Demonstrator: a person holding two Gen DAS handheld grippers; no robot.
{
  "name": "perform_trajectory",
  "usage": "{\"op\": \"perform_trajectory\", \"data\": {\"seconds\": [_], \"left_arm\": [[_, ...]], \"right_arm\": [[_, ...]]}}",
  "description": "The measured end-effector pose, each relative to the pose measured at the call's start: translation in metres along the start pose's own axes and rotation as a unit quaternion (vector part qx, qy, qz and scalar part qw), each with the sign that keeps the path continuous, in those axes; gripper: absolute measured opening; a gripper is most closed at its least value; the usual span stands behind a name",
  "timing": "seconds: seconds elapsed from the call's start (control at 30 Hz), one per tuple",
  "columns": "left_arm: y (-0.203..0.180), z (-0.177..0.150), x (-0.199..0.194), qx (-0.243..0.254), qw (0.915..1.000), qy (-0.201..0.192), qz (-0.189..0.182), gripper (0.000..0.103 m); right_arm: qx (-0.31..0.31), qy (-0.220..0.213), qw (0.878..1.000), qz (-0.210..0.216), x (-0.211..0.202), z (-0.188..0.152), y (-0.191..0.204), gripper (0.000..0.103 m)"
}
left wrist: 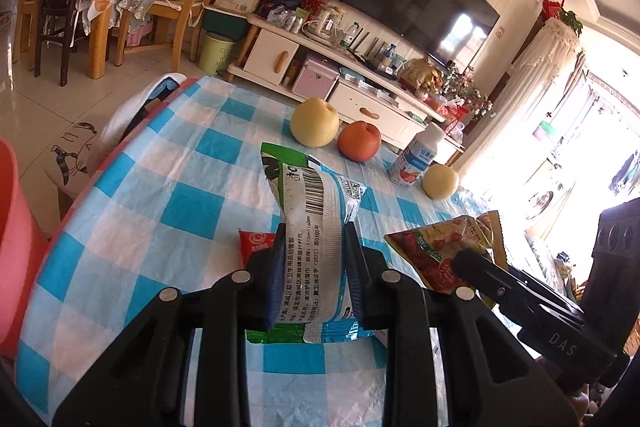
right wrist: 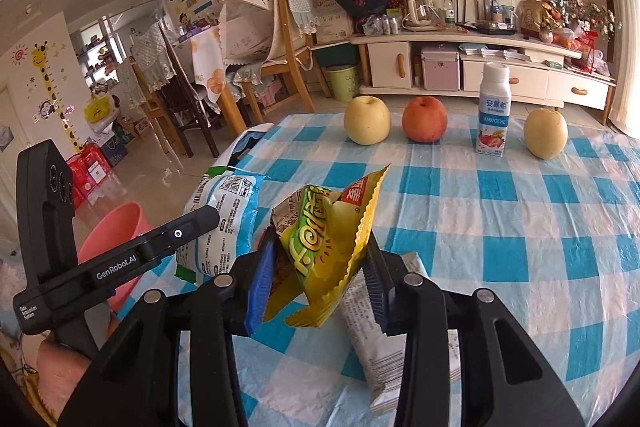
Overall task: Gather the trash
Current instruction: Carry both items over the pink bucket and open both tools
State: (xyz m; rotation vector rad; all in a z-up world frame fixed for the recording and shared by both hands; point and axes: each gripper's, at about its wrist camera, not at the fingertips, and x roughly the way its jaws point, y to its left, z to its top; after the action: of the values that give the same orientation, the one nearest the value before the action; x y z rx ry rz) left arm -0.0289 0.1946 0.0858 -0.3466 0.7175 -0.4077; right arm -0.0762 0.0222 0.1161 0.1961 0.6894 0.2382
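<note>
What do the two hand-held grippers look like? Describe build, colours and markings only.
Both are matte black plastic with silver round pivot pins and blue ribbed finger pads. The left hand-held gripper shows white "GenRobot.AI" lettering on its side in the right wrist view. The right hand-held gripper shows "DAS" on its body in the left wrist view. No cables visible.

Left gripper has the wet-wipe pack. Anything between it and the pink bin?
Nothing visible. The left gripper holds the wet-wipe pack above the table. The pink bin sits off the table's left edge, with only bare cloth and open air between. The bin's opening is mostly out of frame.
</note>
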Motion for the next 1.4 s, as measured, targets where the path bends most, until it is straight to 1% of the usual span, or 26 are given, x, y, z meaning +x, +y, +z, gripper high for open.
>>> {"op": "perform_trajectory", "data": {"seconds": [0.13,0.33,0.47,0.57,0.63,0.73,0.77,0.9,1.07,1.17,1.23,1.27,1.3,1.33,1.37,1.4], "left_arm": [[0.017,0.007,-0.018,-0.014,0.9997,-0.021,0.006,0.028],[0.047,0.015,-0.048,-0.035,0.9971,-0.061,0.029,0.028],[0.071,0.018,-0.07,-0.06,0.9923,-0.094,0.052,0.028],[0.094,0.02,-0.086,-0.089,0.9849,-0.122,0.084,0.029],[0.111,0.02,-0.098,-0.117,0.9771,-0.14,0.109,0.029],[0.133,0.019,-0.114,-0.154,0.9618,-0.163,0.157,0.029],[0.142,0.018,-0.12,-0.17,0.9549,-0.172,0.173,0.029],[0.174,0.015,-0.135,-0.222,0.9337,-0.185,0.211,0.029],[0.209,0.01,-0.146,-0.281,0.9142,-0.185,0.225,0.029],[0.222,0.009,-0.15,-0.303,0.9057,-0.186,0.231,0.03],[0.225,0.008,-0.155,-0.308,0.9004,-0.196,0.236,0.03],[0.223,0.007,-0.155,-0.306,0.8989,-0.2,0.242,0.03],[0.224,0.008,-0.155,-0.3,0.8984,-0.199,0.251,0.035],[0.225,0.009,-0.153,-0.3,0.8986,-0.194,0.254,0.044],[0.226,0.009,-0.153,-0.304,0.8973,-0.193,0.255,0.048],[0.228,0.009,-0.154,-0.309,0.8941,-0.192,0.261,0.051]], "right_arm": [[-0.014,-0.002,1.0,0.019,-0.001,0.004,0.024,0.042],[-0.041,0.004,0.998,0.047,0.007,0.01,0.068,0.042],[-0.061,0.015,0.995,0.076,0.018,0.012,0.104,0.042],[-0.077,0.022,0.992,0.098,0.027,0.013,0.134,0.042],[-0.085,0.031,0.989,0.118,0.036,0.015,0.156,0.042],[-0.102,0.043,0.984,0.141,0.049,0.016,0.187,0.042],[-0.11,0.048,0.982,0.148,0.054,0.016,0.199,0.043],[-0.138,0.059,0.975,0.167,0.073,0.016,0.235,0.043],[-0.154,0.072,0.969,0.182,0.093,0.014,0.265,0.043],[-0.165,0.087,0.964,0.188,0.108,0.01,0.28,0.044],[-0.176,0.101,0.96,0.191,0.118,0.006,0.29,0.045],[-0.18,0.104,0.96,0.19,0.121,0.004,0.293,0.049],[-0.18,0.104,0.959,0.191,0.123,0.002,0.296,0.058],[-0.18,0.103,0.96,0.19,0.124,0.0,0.296,0.061],[-0.18,0.1,0.962,0.18,0.124,-0.001,0.295,0.068],[-0.177,0.098,0.964,0.172,0.123,-0.002,0.292,0.077]]}}
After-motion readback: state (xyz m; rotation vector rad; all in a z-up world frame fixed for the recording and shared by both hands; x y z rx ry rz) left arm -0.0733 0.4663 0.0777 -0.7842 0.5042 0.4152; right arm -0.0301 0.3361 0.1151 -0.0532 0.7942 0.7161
